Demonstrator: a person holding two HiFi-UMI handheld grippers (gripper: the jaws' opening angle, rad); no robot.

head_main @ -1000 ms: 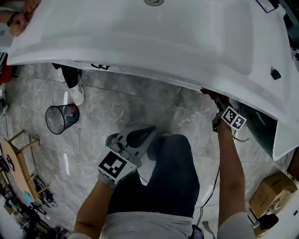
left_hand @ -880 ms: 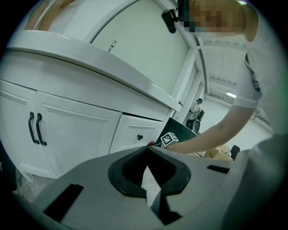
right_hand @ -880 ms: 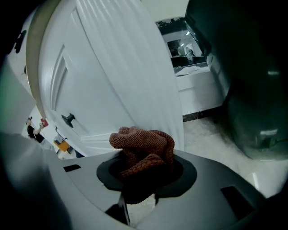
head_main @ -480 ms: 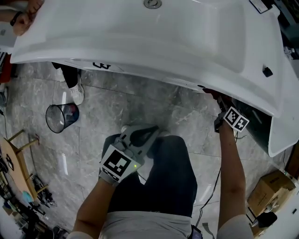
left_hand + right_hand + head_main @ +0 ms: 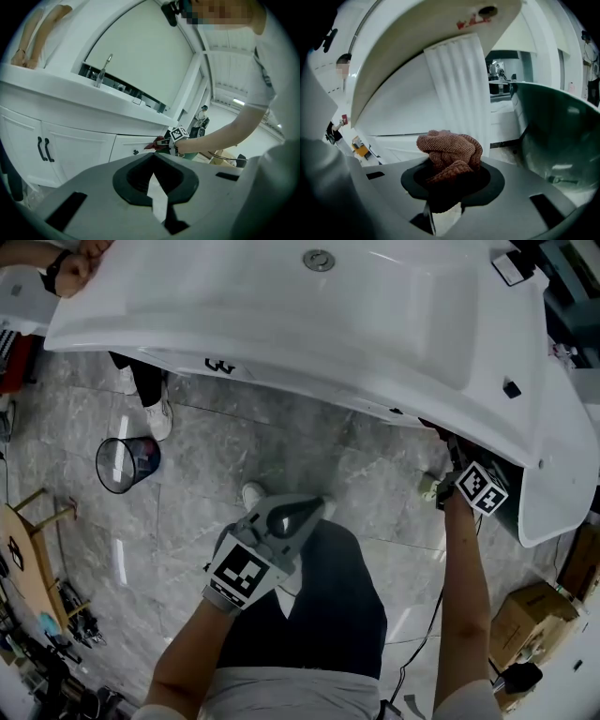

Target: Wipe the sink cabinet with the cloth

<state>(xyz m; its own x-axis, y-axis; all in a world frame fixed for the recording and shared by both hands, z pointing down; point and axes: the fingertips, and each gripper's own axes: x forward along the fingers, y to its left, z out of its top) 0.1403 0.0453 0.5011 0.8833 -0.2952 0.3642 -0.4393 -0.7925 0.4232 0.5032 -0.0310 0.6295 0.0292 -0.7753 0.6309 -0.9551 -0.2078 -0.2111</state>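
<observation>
Right gripper (image 5: 449,183) clamped the cloth (image 5: 451,146) beneath the overhanging sink (image 5: 309,381) rim at 2 o'clock. Left gripper (image 5: 154,180) closed, empty. Wastebasket (image 5: 127,465) at 9 o'clock.

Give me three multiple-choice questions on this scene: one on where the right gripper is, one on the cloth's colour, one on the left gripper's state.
1. Where is the right gripper? A over the basin; B under the countertop front edge; C beside the wastebasket.
2. What colour is the cloth? A blue; B white; C reddish brown.
3. The left gripper is: A shut, empty; B shut on the cloth; C gripping a cabinet handle.
Answers: B, it reaches beneath the white rim; C, seen bunched in the right jaws; A, jaws together, nothing between.
</observation>
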